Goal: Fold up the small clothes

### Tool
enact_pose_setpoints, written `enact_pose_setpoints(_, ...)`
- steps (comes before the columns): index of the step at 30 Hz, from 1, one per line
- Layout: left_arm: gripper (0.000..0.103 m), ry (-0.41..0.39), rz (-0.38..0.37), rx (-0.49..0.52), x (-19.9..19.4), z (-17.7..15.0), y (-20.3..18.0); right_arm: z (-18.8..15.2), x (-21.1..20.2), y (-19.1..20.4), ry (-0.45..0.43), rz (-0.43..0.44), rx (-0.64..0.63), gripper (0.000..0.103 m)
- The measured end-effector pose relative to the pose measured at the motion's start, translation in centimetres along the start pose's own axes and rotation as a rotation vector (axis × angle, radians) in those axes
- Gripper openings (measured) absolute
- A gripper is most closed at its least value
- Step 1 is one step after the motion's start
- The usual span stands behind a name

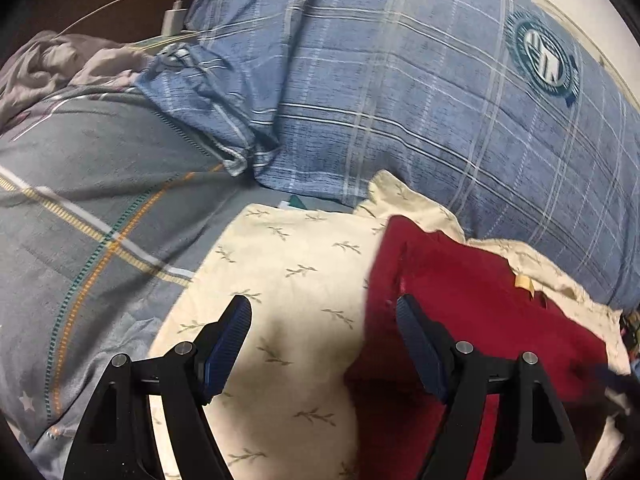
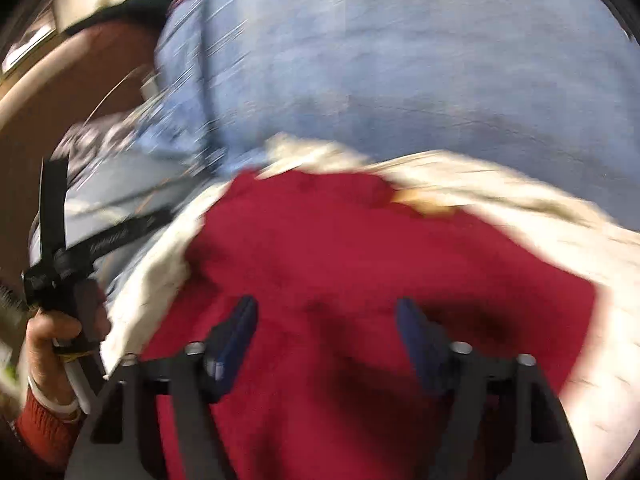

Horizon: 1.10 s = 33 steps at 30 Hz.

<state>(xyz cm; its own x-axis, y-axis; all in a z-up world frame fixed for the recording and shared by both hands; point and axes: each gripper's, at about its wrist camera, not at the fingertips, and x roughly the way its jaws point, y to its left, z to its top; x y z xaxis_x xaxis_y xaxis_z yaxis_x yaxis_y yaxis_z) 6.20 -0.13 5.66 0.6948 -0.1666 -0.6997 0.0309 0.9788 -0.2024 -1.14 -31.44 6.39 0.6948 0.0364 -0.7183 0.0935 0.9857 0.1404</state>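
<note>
Left gripper [image 1: 324, 312]: I see its jaws wide apart with nothing between them, above the cream cloth [image 1: 288, 272].
Right gripper [image 2: 326, 312]: jaws apart, nothing held; this view is blurred.
Red garment [image 1: 472, 300]: it lies on the cream cloth, lower right of the left wrist frame, and fills the lower middle of the right wrist frame.
Blue checked pillow [image 1: 400, 80]: upper part, behind the garment.
Hand [image 2: 60, 340]: lower left of the right wrist frame, holding a black handle.
</note>
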Motion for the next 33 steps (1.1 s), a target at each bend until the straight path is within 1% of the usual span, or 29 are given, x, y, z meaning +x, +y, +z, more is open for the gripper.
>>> enact_pose_setpoints(2, 0.074, 0.011, 0.001, 0.034, 0.4, -0.2, -0.9, -0.6, -1.2, -4.0, 0.007, -0.089, 0.131, 0.079)
enact_pose_setpoints(3, 0.074, 0.017, 0.001, 0.047, 0.7, -0.2, -1.2, -1.1, -1.2, -6.6, 0.028, -0.138, 0.228, 0.079)
enact_pose_setpoints(4, 0.074, 0.025, 0.002, 0.063, 1.0, -0.2, -1.8, -1.5, -0.7, -8.3, 0.044, -0.159, 0.297, 0.079)
enact_pose_setpoints(5, 0.074, 0.029, 0.003, 0.072, 1.3, -0.2, -2.1, -1.8, -0.3, -9.8, 0.058, -0.16, 0.368, 0.08)
enact_pose_setpoints(7, 0.074, 0.032, 0.015, 0.09, 1.7, -0.4, -2.7, -2.6, 1.3, -12.0, 0.08, -0.085, 0.472, 0.08)
enact_pose_setpoints(8, 0.074, 0.035, 0.021, 0.095, 1.9, -0.4, -2.9, -2.8, 2.2, -12.4, 0.098, -0.049, 0.491, 0.079)
enact_pose_setpoints(9, 0.074, 0.041, 0.025, 0.101, 2.0, -0.6, -3.0, -2.8, 2.8, -12.4, 0.104, -0.028, 0.481, 0.072)
enact_pose_setpoints(10, 0.074, 0.049, 0.027, 0.107, 2.3, -0.7, -3.2, -2.5, 3.1, -11.8, 0.097, -0.018, 0.438, 0.061)
enact_pose_setpoints(11, 0.074, 0.057, 0.028, 0.113, 2.4, -0.8, -3.4, -2.1, 3.5, -11.2, 0.099, -0.06, 0.355, 0.028)
enact_pose_setpoints(12, 0.074, 0.064, 0.027, 0.122, 2.4, -0.8, -3.5, -1.6, 3.3, -10.8, 0.091, -0.093, 0.291, 0.022)
enact_pose_setpoints(13, 0.074, 0.066, 0.024, 0.129, 2.4, -0.9, -3.6, -1.3, 2.9, -10.8, 0.087, -0.1, 0.265, 0.016)
enact_pose_setpoints(14, 0.074, 0.065, 0.023, 0.133, 2.2, -0.9, -3.6, -0.9, 2.5, -10.9, 0.081, -0.113, 0.244, 0.015)
enact_pose_setpoints(17, 0.075, 0.062, 0.02, 0.136, 1.8, -1.0, -3.6, -1.0, 2.9, -11.9, 0.088, -0.194, 0.205, 0.015)
enact_pose_setpoints(18, 0.075, 0.064, 0.019, 0.135, 1.9, -1.1, -3.6, -1.4, 3.5, -12.1, 0.105, -0.196, 0.207, 0.015)
enact_pose_setpoints(20, 0.074, 0.073, 0.022, 0.142, 1.9, -1.3, -3.6, -1.7, 3.1, -12.1, 0.088, -0.183, 0.222, 0.016)
enact_pose_setpoints(21, 0.074, 0.076, 0.026, 0.147, 1.9, -1.4, -3.6, -2.0, 2.0, -12.6, 0.074, -0.167, 0.249, 0.023)
enact_pose_setpoints(23, 0.074, 0.074, 0.026, 0.147, 1.7, -1.6, -3.5, -2.4, -0.3, -12.9, 0.039, -0.131, 0.316, 0.03)
enact_pose_setpoints(24, 0.074, 0.073, 0.025, 0.145, 1.6, -1.6, -3.4, -2.6, -1.3, -12.7, 0.023, -0.088, 0.329, 0.04)
enact_pose_setpoints(25, 0.074, 0.071, 0.023, 0.141, 1.4, -1.7, -3.3, -3.0, -2.3, -12.1, 0.015, -0.033, 0.32, 0.046)
enact_pose_setpoints(26, 0.074, 0.07, 0.023, 0.139, 1.3, -1.7, -3.3, -3.1, -2.7, -11.3, 0.015, 0.004, 0.299, 0.055)
enact_pose_setpoints(27, 0.074, 0.069, 0.025, 0.137, 1.2, -1.7, -3.3, -3.5, -3.1, -10.3, 0.022, 0.025, 0.268, 0.057)
enact_pose_setpoints(29, 0.074, 0.067, 0.027, 0.13, 0.8, -1.8, -3.1, -4.3, -3.0, -8.4, 0.042, 0.031, 0.194, 0.057)
enact_pose_setpoints(30, 0.074, 0.067, 0.027, 0.125, 0.6, -1.9, -3.1, -4.7, -2.6, -7.5, 0.047, -0.01, 0.146, 0.056)
enact_pose_setpoints(31, 0.074, 0.07, 0.027, 0.118, 0.3, -2.2, -2.9, -4.9, -2.0, -7.1, 0.053, -0.068, 0.108, 0.052)
enact_pose_setpoints(32, 0.074, 0.074, 0.027, 0.114, -0.1, -2.4, -2.8, -5.1, -1.5, -6.9, 0.064, -0.134, 0.076, 0.037)
enact_pose_setpoints(33, 0.074, 0.079, 0.026, 0.111, -0.4, -2.6, -2.7, -5.2, -1.2, -7.1, 0.072, -0.19, 0.057, 0.008)
